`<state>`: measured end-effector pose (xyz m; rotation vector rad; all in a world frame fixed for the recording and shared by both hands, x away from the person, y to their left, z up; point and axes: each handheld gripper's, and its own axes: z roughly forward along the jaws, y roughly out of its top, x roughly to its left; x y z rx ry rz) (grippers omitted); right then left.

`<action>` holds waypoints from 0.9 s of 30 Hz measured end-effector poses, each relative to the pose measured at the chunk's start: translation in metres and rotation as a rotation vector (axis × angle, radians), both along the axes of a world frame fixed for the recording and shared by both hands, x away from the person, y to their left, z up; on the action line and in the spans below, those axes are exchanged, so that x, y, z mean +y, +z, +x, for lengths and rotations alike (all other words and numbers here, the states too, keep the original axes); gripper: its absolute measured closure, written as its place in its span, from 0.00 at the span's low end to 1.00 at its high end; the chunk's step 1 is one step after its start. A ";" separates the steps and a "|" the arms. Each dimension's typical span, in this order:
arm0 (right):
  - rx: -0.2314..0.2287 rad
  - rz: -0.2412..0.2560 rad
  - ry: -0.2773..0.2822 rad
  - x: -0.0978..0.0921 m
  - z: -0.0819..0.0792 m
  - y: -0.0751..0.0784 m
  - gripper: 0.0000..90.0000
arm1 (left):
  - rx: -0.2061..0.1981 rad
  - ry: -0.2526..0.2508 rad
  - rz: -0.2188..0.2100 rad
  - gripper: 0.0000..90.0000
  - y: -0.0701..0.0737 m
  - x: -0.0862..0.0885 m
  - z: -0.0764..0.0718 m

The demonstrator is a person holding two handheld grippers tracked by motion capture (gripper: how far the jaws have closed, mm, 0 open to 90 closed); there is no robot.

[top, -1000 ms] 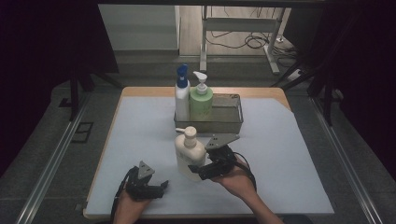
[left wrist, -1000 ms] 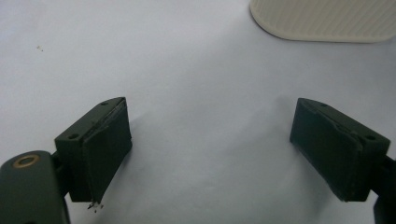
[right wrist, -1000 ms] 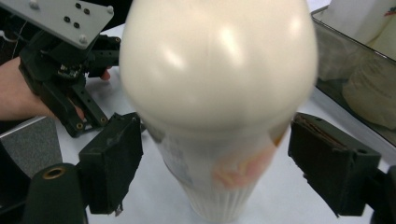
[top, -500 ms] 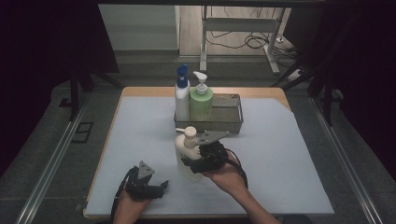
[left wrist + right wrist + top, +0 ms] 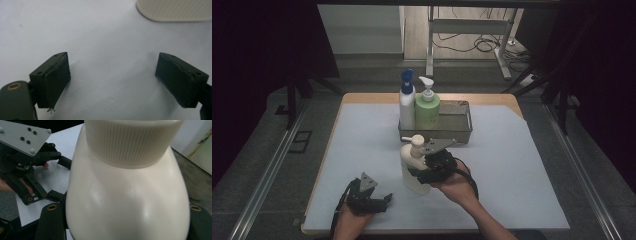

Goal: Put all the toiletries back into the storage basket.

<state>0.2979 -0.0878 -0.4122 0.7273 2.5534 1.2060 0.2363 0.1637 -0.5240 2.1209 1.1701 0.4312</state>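
Observation:
A cream pump bottle [image 5: 412,167] stands upright in the middle of the white mat, and in the right gripper view its body [image 5: 125,190] sits close between the jaws. My right gripper [image 5: 419,175] comes at it from the right and is shut on its lower body. Near the front left edge my left gripper [image 5: 384,202] rests low on the mat, open, with nothing between its jaws [image 5: 112,82]. A ribbed cream part of the bottle [image 5: 175,10] lies just beyond it. The left gripper [image 5: 56,177] also appears behind the bottle in the right gripper view.
Behind the bottle stands a metal tray [image 5: 457,131] holding a white bottle with a blue cap [image 5: 407,102] and a green pump bottle [image 5: 427,110] at its left end. The table's front edge [image 5: 412,231] runs just below both hands.
My right gripper has moved left from beside the bottle until its jaws closed on it. The bottle barely shifted. The left gripper stayed put.

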 end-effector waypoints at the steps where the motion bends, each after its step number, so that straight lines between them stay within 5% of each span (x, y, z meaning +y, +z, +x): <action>1: 0.002 0.002 0.001 -0.001 0.001 0.001 0.40 | 0.000 0.000 0.000 0.14 0.000 0.000 0.000; 27: 0.052 -0.020 -0.036 -0.049 0.021 0.042 0.40 | -0.002 0.001 0.000 0.14 0.000 0.000 0.000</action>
